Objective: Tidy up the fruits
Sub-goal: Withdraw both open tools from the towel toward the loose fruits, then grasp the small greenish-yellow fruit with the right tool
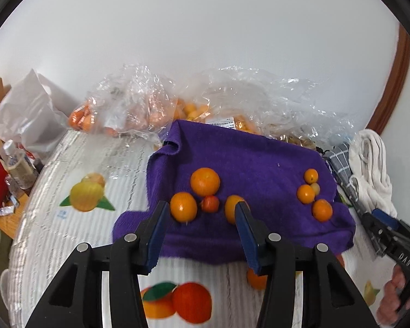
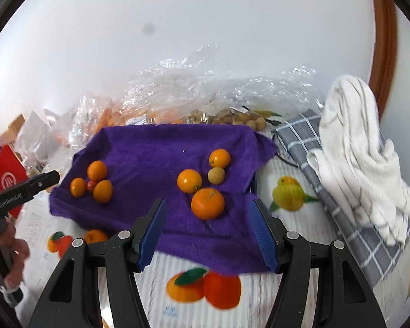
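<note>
A purple towel lies on the table with two clusters of fruit. The left cluster holds three oranges and a small red fruit; it also shows in the right wrist view. The right cluster holds oranges and a small pale fruit. One more orange lies off the towel at its front edge. My left gripper is open and empty just in front of the left cluster. My right gripper is open and empty in front of the right cluster.
Clear plastic bags of fruit sit behind the towel against the wall. A grey checked cloth with a white towel lies at the right. Bottles, a red box and clutter stand at the left. The tablecloth has printed fruit.
</note>
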